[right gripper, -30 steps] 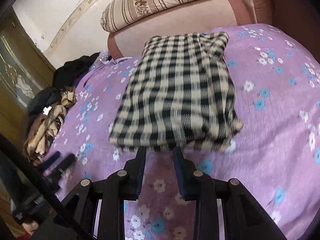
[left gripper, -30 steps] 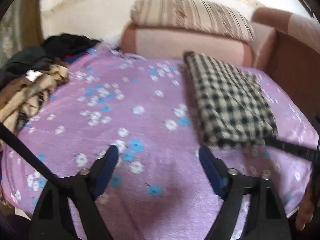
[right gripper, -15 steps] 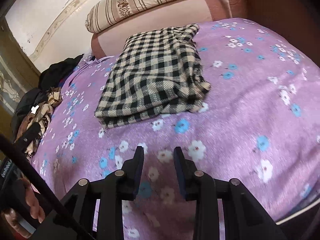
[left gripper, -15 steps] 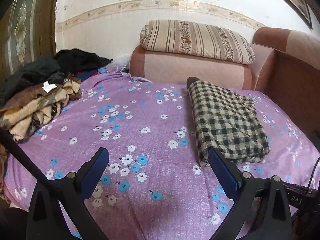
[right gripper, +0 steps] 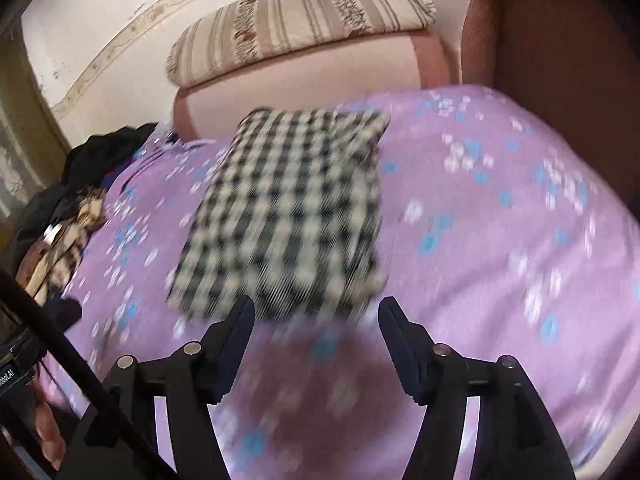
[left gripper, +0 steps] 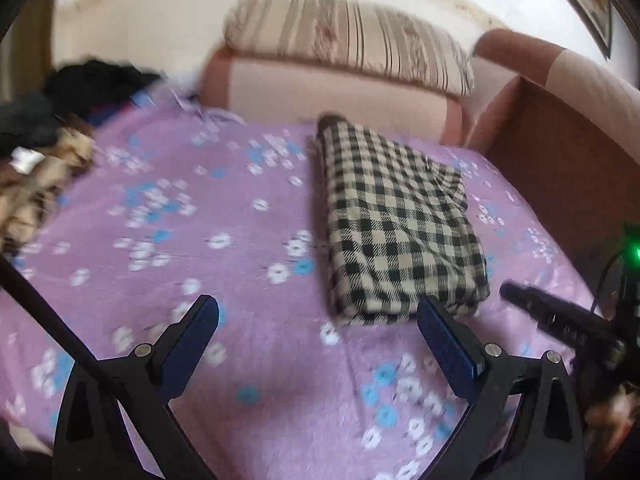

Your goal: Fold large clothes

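The folded checked cloth (left gripper: 400, 224) is laid on the purple sheet (left gripper: 200, 240) at 12 o'clock of the spread, empty left gripper (left gripper: 318, 320) and right gripper (right gripper: 314, 312).

Folded garment (left gripper: 400, 224) lies on bed (left gripper: 224, 264), right of centre. Clothes pile (left gripper: 44, 160) at bed's left edge. Pillow (left gripper: 344, 36) on bolster (left gripper: 320, 92) behind. Both claws in front, apart from garment.
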`<state>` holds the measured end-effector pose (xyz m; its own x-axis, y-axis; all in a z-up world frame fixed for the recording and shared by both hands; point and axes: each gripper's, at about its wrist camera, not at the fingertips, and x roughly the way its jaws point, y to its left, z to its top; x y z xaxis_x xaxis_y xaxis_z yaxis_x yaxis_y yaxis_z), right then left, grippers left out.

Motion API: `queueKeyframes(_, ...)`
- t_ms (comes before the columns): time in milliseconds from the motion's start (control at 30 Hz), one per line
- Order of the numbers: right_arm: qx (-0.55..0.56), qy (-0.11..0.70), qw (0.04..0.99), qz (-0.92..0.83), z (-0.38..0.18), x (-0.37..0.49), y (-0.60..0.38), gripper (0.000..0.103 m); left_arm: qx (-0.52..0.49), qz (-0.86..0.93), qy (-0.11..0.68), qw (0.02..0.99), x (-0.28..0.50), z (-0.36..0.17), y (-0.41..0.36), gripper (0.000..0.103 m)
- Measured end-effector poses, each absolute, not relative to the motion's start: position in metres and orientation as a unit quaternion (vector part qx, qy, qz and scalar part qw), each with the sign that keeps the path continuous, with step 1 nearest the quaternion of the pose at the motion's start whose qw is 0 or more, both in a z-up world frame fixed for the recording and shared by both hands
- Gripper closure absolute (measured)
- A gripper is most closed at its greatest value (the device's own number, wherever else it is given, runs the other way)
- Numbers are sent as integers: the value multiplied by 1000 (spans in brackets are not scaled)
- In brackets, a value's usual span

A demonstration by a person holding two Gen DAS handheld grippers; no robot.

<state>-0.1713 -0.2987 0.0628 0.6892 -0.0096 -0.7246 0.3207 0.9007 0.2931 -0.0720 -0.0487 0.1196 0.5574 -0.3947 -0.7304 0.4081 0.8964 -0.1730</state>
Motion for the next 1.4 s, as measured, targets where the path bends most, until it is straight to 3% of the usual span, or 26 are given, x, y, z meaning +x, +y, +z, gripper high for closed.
queueKeyframes(100,241,386,885,-98,56,-136,-339,32,-7,-232,451,862,-23,109,-57,19)
queueKeyframes(167,278,388,874,-91,45,-114,-363,32,-15,-236,470,850,4,100,-63,23)
queueKeyframes(500,374,399,837,-33,-13,-25,-426,32,-46,-289,520,802,102,56,-124,23)
queueKeyframes(700,384,404,830,27,-24,14,-414,31,-68,-312,565,761,131,28,-156,21)
queueKeyframes(733,374,405,834,29,-25,18,-409,33,-76,-312,575,752,133,22,-157,21)
queueKeyframes(800,377,413,828,38,-26,25,-403,58,-86,-306,579,751,134,18,-157,41)
queueKeyframes(867,386,410,825,45,-23,29,-400,69,-83,-310,571,756,131,25,-154,57)
queueKeyframes(900,383,407,828,48,-16,31,-396,73,-83,-313,569,756,130,30,-152,65)
queueKeyframes(1000,374,383,842,73,10,35,-385,78,-84,-316,557,764,133,52,-144,69)
queueKeyframes(1200,361,335,863,111,52,49,-356,78,-89,-309,512,796,148,100,-106,65)
queueKeyframes(1233,359,336,864,107,51,52,-353,75,-89,-302,515,797,151,99,-101,62)
queueKeyframes(1300,344,350,868,74,42,59,-347,56,-77,-263,526,805,159,89,-93,57)
queueKeyframes(1400,340,376,862,27,25,59,-354,51,-65,-206,548,808,164,65,-75,57)
